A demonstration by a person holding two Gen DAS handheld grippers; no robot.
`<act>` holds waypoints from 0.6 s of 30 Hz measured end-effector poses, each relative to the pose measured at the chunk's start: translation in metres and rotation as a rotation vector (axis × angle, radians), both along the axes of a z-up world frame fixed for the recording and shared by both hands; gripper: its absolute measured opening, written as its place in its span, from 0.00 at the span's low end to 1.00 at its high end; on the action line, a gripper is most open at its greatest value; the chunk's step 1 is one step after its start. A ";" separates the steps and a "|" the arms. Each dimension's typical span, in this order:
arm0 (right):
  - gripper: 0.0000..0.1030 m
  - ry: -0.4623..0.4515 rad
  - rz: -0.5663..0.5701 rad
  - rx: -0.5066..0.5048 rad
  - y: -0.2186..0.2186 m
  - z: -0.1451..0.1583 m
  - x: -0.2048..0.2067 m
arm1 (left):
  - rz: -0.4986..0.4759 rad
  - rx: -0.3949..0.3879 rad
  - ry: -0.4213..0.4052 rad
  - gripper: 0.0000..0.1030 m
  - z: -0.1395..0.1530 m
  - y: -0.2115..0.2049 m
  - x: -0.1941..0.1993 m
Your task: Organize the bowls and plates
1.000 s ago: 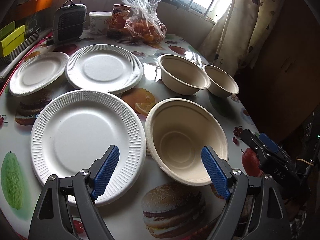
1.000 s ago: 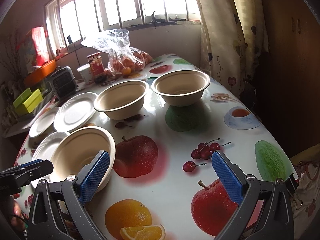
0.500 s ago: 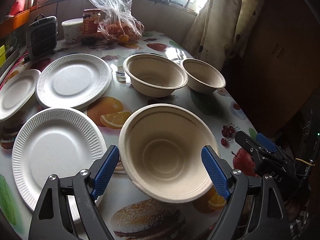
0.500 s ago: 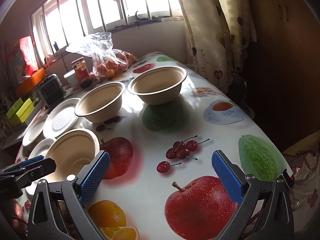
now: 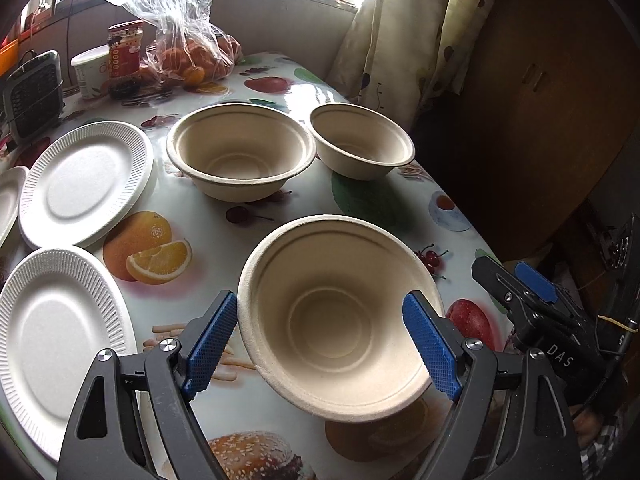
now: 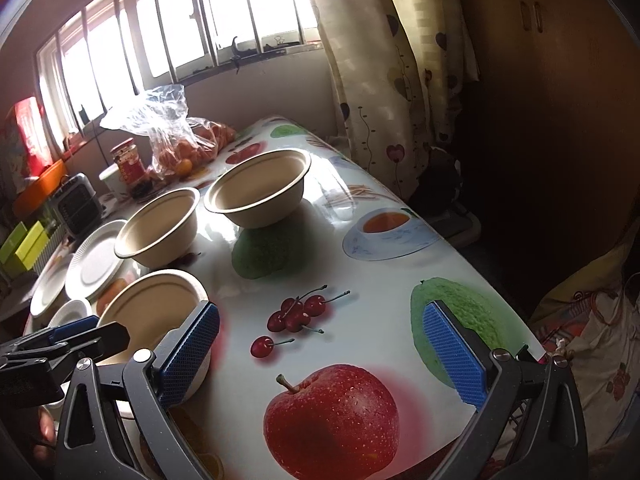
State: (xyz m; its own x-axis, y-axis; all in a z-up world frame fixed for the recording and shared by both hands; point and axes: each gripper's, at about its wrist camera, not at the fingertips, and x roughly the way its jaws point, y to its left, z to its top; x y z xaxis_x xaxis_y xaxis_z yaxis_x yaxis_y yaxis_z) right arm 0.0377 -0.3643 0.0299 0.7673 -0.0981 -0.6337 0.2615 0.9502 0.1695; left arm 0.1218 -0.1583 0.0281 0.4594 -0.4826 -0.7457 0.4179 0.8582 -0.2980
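Observation:
Three beige paper bowls stand on the fruit-print table. The nearest bowl (image 5: 336, 320) lies between the fingers of my left gripper (image 5: 321, 346), which is open; its left pad sits just outside the rim and its right pad overlaps the right rim. I cannot tell whether either pad touches. The two other bowls (image 5: 240, 152) (image 5: 362, 140) stand side by side farther back. Three white ribbed paper plates (image 5: 86, 182) (image 5: 52, 336) (image 5: 8, 196) lie to the left. My right gripper (image 6: 321, 354) hovers open over the printed apple with nothing in it, right of the near bowl (image 6: 152, 312).
At the back by the window are a plastic bag of oranges (image 5: 188, 52), a red-labelled jar (image 5: 125, 54), a white tub (image 5: 90, 72) and a small grey heater (image 5: 32, 92). The table edge (image 6: 500, 280) runs along the right, with a curtain and a dark wardrobe beyond.
My left gripper has swung right from the near plate to the near bowl and come closer, so the bowl now sits between its fingers. The right gripper has shifted right, still open.

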 end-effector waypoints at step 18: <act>1.00 -0.113 0.276 -0.031 0.059 0.092 0.063 | 0.227 0.015 -0.088 0.82 0.069 0.107 0.010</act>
